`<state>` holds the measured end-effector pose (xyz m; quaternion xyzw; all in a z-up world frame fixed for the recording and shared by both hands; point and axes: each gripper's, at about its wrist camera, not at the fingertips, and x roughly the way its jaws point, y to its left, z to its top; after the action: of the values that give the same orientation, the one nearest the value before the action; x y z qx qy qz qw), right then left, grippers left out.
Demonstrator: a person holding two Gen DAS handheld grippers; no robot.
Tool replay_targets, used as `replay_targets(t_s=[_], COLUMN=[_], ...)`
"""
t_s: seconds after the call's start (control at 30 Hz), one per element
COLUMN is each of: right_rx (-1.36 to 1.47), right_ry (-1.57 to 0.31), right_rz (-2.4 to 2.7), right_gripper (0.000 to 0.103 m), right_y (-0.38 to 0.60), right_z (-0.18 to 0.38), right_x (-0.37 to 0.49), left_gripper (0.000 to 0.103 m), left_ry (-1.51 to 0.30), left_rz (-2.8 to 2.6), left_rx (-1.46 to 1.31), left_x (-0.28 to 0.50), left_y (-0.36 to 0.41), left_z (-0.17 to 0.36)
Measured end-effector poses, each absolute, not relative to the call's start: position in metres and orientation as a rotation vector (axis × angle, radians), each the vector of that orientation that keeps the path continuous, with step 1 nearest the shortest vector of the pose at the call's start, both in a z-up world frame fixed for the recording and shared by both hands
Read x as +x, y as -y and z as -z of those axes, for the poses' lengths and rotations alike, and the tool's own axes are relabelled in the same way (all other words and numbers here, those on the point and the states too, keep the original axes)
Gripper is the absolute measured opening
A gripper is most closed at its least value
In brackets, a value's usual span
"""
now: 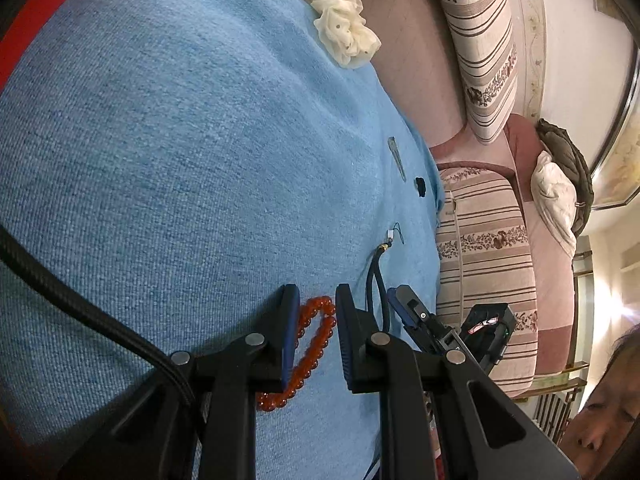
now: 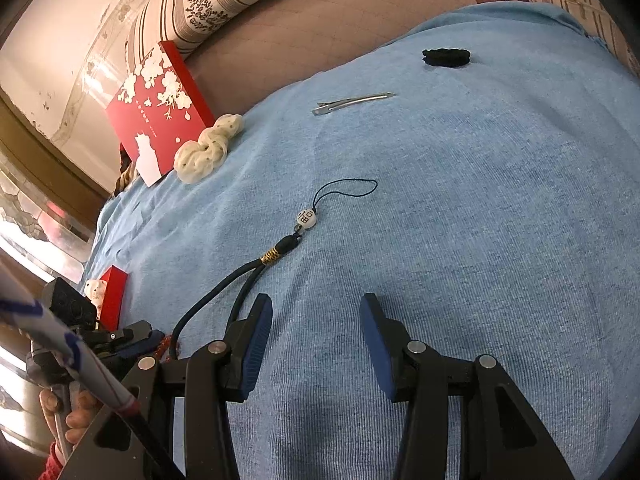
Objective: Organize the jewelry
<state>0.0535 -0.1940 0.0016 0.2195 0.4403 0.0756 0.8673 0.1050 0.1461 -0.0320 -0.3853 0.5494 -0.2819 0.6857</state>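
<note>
Orange bead bracelet (image 1: 310, 350) lies on the blue cloth (image 1: 160, 160) directly between the parted fingers of the left hand-held gripper (image 1: 316, 300), loop running along them; right hand-held gripper (image 2: 316, 316), wide and empty, stands beside.

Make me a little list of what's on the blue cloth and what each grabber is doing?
surface: blue cloth
red bead bracelet: between the left gripper fingers, not pinched yet
right gripper: open, holding nothing
dark cord charm: lying ahead of the right gripper
silver hair clip: farther back
black hair tie: near the far edge
cream scrunchie: beside the red box
</note>
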Motion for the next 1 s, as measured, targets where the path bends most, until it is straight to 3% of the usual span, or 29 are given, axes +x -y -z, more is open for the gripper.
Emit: replay_targets(t_s=[0.33,0.7,1.0], right_rx=[0.520,0.711,0.558], right_ry=[-0.929,-0.936,-0.968], right_rz=[-0.176,-0.274,-0.197], right_gripper=[0.057,0.058,0.058], right_y=[0.198,0.201,0.170], right_z=[-0.002,-0.001,-0.009], right_x=[0.059,0.077,0.088], left_gripper=[0.017,0.017,0.017], left_ry=[-1.245,-1.234,-1.220], left_rz=[0.593,0.538,0.521], left_rx=[-0.832,-0.437,-0.306], left_x=[0.098,0.082,0.073], left_y=[-0.143,-0.113,-0.107], left_z=[0.026,-0.004,-0.012])
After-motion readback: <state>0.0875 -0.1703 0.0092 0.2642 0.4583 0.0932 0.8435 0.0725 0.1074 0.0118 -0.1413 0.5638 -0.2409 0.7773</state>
